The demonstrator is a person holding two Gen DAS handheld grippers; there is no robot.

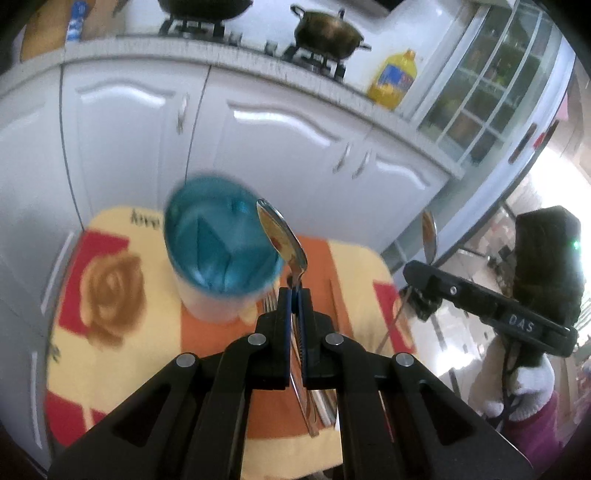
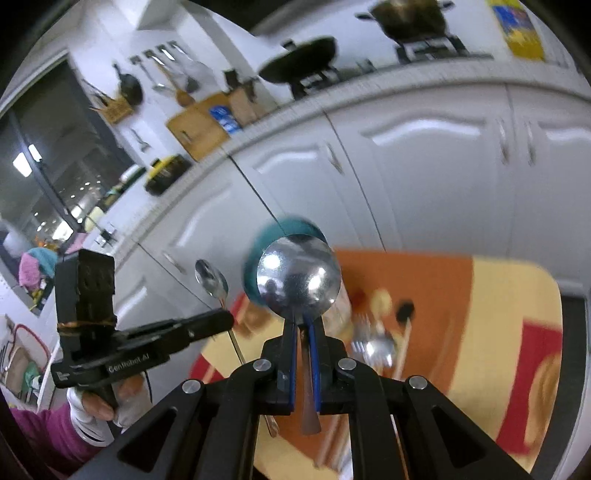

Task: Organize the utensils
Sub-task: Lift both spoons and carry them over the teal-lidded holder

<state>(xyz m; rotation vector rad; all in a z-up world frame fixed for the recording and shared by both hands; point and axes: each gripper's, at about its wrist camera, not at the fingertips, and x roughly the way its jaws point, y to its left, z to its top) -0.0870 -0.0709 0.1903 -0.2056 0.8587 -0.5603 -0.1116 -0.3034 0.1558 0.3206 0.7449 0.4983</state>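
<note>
My left gripper [image 1: 294, 293] is shut on a slim metal spoon [image 1: 282, 232], bowl up, held above the table beside a blue-lined white cup [image 1: 218, 251]. My right gripper [image 2: 302, 321] is shut on a large round metal spoon [image 2: 298, 276], bowl up, in front of the same cup [image 2: 291, 226]. The right gripper with its spoon [image 1: 429, 232] shows at right in the left wrist view. The left gripper with its spoon [image 2: 211, 278] shows at left in the right wrist view. Forks, a spoon and other utensils [image 2: 380, 343] lie on the table; some show under my left gripper [image 1: 321, 402].
A small table with a yellow, orange and red rose-print cloth [image 1: 110, 295] stands before white cabinets [image 1: 295, 147]. On the counter are a stove with pots [image 1: 327, 31] and a yellow oil bottle [image 1: 393, 79].
</note>
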